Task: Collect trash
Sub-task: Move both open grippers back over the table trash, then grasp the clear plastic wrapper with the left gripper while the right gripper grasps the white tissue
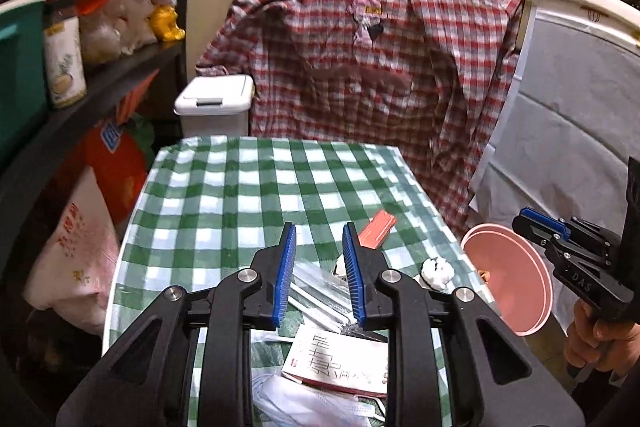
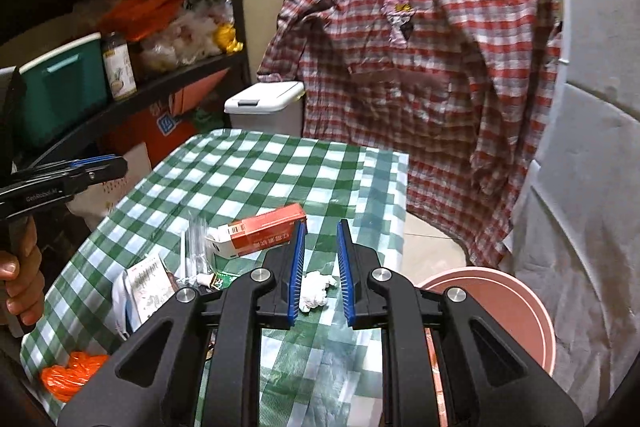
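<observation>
right wrist view: right gripper (image 2: 320, 259) fingers spread, empty, around crumpled tissue (image 2: 316, 289), probably soft, light; pinch its middle.

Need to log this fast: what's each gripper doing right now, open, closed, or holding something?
Left gripper: open, holding nothing.
Right gripper: open, empty, crumpled tissue lying between its fingers.

The left gripper (image 1: 319, 231) covers part of the plastic sleeves (image 1: 316, 291) on the table (image 1: 224, 187). Beside the table, the pink bin (image 2: 516, 311) is half hidden behind the right gripper (image 2: 321, 229). Print on the red box (image 2: 264, 233) is unreadable.
</observation>
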A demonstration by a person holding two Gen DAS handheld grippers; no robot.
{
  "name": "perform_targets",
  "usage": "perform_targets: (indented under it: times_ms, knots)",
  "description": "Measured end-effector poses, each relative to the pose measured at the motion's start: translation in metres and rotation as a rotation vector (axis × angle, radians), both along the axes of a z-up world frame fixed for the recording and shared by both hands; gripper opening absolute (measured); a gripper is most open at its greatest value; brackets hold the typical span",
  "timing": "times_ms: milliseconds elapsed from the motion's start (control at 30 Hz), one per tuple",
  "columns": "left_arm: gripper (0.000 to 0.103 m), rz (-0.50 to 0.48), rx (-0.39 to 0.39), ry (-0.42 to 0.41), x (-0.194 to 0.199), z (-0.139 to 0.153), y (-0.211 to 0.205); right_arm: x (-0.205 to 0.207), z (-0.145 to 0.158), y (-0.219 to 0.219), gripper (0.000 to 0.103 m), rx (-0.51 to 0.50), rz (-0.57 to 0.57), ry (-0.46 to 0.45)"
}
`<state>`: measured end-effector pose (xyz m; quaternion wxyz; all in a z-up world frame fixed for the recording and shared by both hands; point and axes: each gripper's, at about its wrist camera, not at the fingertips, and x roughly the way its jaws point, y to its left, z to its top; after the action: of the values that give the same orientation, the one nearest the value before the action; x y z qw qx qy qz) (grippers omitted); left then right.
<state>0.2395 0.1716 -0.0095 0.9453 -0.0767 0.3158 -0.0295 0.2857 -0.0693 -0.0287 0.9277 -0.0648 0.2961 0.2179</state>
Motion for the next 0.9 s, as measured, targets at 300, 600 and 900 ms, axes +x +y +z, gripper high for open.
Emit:
perform_targets:
  times_ms: [300,600,900]
  knots:
    - [0.024,0.0,-0.046,0.095,0.031,-0.045,0.006,0.029,-0.041,0.021,0.023,-0.06,0.024,0.076]
    - [0.037,-0.053,-0.108,0.203,0.048,-0.071,0.0,0.047,-0.072,0.038,0.038,-0.138,0.034,0.18]
    - [0.04,-0.084,-0.107,0.316,0.059,-0.093,-0.012,0.055,-0.093,0.04,0.038,-0.204,0.019,0.256]
